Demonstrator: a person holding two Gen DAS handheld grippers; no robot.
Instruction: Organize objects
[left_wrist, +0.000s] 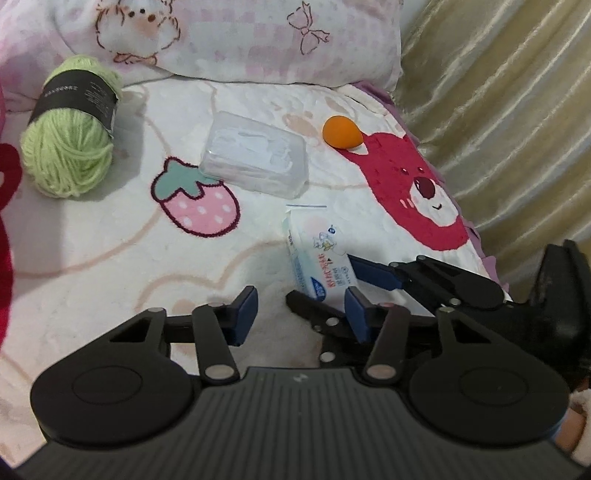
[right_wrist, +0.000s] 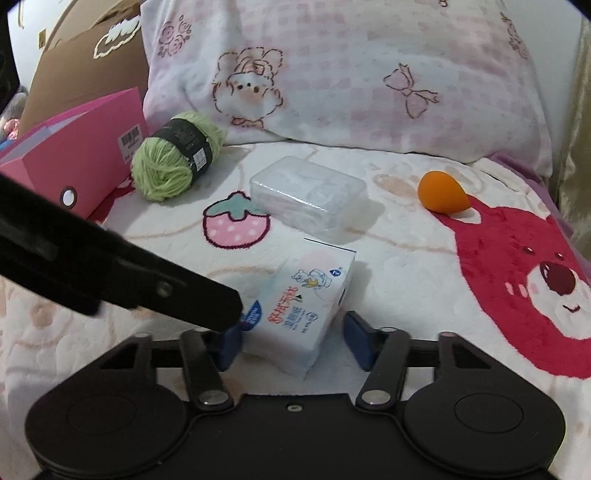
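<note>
A white wet-wipes pack (right_wrist: 306, 302) lies on the blanket, also in the left wrist view (left_wrist: 319, 258). My right gripper (right_wrist: 293, 341) is open with its blue pads on either side of the pack's near end, apart from it. It also shows in the left wrist view (left_wrist: 325, 280), astride the pack. My left gripper (left_wrist: 301, 315) is open and empty, just left of the pack. A clear plastic box (right_wrist: 308, 194), a green yarn ball (right_wrist: 173, 164) and an orange sponge egg (right_wrist: 441, 192) lie farther back.
A pink folder box (right_wrist: 81, 155) stands at the left with a cardboard box (right_wrist: 77, 62) behind it. A patterned pillow (right_wrist: 351, 74) lies along the back. A gold curtain (left_wrist: 509, 110) hangs past the bed's right edge.
</note>
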